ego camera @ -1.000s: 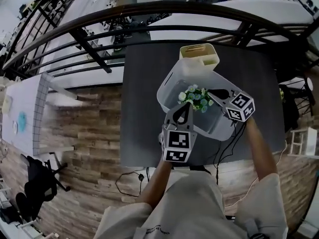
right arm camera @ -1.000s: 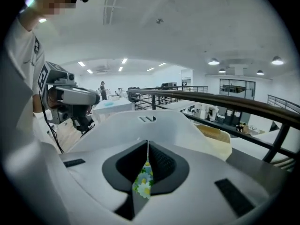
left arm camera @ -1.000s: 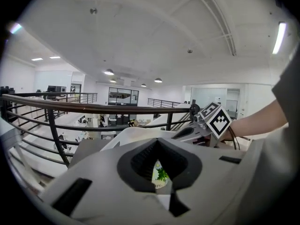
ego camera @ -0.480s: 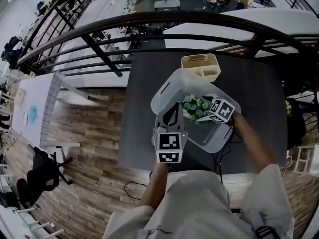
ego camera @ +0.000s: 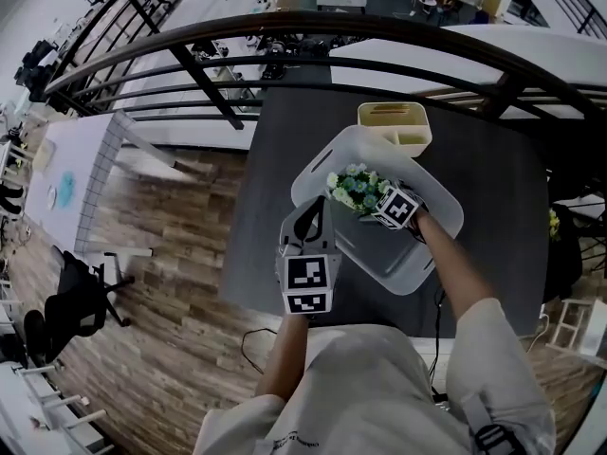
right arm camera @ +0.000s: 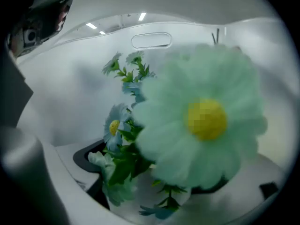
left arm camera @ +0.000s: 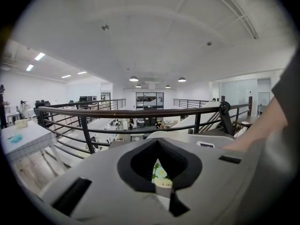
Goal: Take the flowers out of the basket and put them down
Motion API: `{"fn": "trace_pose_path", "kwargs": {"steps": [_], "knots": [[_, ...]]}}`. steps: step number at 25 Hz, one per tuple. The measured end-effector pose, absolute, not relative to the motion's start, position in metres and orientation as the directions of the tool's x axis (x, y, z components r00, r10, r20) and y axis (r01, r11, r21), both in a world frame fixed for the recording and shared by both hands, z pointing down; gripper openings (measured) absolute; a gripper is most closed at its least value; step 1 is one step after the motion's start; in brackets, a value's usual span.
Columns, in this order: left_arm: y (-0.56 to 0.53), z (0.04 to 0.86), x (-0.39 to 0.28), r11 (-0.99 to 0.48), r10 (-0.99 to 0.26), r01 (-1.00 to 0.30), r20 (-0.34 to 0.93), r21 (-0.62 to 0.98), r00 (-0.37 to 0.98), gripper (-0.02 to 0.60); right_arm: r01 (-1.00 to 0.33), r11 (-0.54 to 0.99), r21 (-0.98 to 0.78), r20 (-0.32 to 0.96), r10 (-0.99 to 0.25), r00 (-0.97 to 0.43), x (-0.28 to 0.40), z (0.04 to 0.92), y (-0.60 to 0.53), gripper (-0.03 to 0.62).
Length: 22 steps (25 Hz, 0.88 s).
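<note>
While the left gripper (ego camera: 311, 218) waits with jaws together and empty at the basket's (ego camera: 406, 286) seven o'clock rim, apparently steadying it, the right gripper (ego camera: 373, 197), whose jaws have just been opening wide, straddles the flowers (ego camera: 356, 184) inside, not yet pinching them.

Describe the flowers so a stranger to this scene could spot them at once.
On the dark table by the railing stands a big white basket. Inside lie the flowers, a small bunch of pale blue-green daisies with green leaves, the only colourful thing there; the cream box behind is plain.
</note>
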<state>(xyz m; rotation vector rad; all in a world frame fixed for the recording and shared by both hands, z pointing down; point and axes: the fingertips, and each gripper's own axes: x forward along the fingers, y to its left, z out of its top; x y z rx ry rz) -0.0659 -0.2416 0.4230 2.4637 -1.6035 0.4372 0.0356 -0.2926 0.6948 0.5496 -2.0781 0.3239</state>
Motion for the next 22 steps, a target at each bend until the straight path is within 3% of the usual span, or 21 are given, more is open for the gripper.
{"fn": "trace_pose_path", "kwargs": {"steps": [5,10,17,22], "knots": [[-0.239,0.433,-0.088,-0.366,-0.873,-0.93,0.355,-0.026,0.334,0.009,-0.461,0.887,-0.011,0.742,-0.302,-0.599,0.01,0.675,-0.307,0.56],[-0.247,0.441,-0.098,-0.343,-0.878,-0.939,0.363,-0.025,0.311,0.009,-0.392,0.917,0.077,0.778,-0.301,-0.552,0.017,0.692,-0.31,0.56],[-0.254,0.446,-0.101,-0.326,-0.88,-0.945,0.374,-0.032,0.291,0.009,-0.486,0.872,0.066,0.721,-0.379,-0.581,0.01,0.708,-0.331,0.56],[-0.255,0.455,-0.103,-0.317,-0.877,-0.948,0.392,-0.033,0.279,0.009,-0.47,0.881,0.063,0.69,-0.378,-0.617,0.007,0.716,-0.331,0.558]]}}
